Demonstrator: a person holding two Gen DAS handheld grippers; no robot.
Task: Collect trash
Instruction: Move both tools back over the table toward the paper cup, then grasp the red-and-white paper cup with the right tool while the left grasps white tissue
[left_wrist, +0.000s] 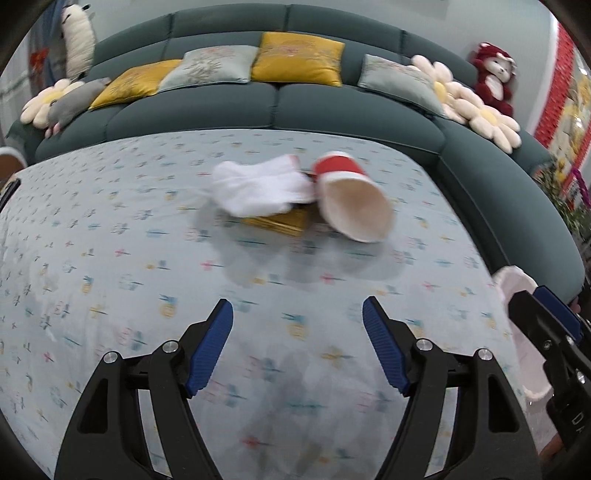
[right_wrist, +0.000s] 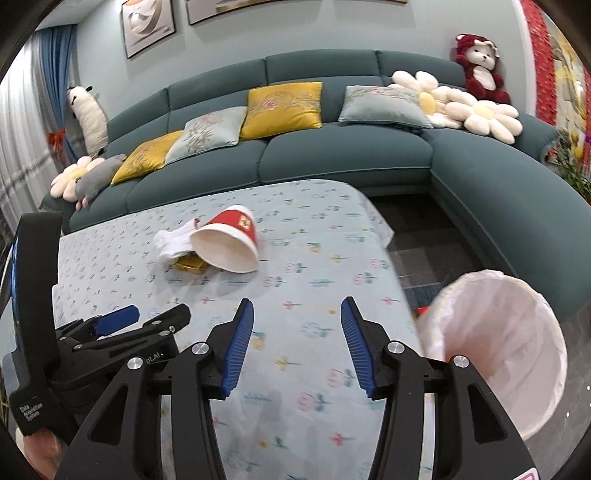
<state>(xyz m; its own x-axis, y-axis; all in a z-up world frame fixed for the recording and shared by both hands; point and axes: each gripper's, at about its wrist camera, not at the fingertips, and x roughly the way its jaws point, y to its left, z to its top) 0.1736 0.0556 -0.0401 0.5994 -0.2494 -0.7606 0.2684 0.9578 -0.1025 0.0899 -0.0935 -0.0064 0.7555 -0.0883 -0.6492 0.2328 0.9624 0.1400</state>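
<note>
A red paper cup (left_wrist: 351, 199) lies on its side near the middle of the table (left_wrist: 110, 258), its wide white mouth turned toward the cameras and its inside a plain cream; the outer wall is red with a small emblem, seen in the right wrist view (right_wrist: 231, 240); at its nine o'clock a crumpled white tissue (left_wrist: 258, 188) touches it and drapes over a flat golden packet (left_wrist: 280, 223), which sits beneath both at about six o'clock of the tissue; the three form one small heap on the pale blue flowered cloth.

The left gripper (left_wrist: 297, 317) hangs above the near part of the table, its blue-padded jaws spread wide with nothing between them; the right gripper (right_wrist: 297, 314) is likewise spread and bare, the heap at its eleven o'clock.

A bin lined with a pale pink bag (right_wrist: 506, 343) stands just beside the table's right edge, at four o'clock of the cup; a teal sofa (right_wrist: 332, 155) curves behind.
</note>
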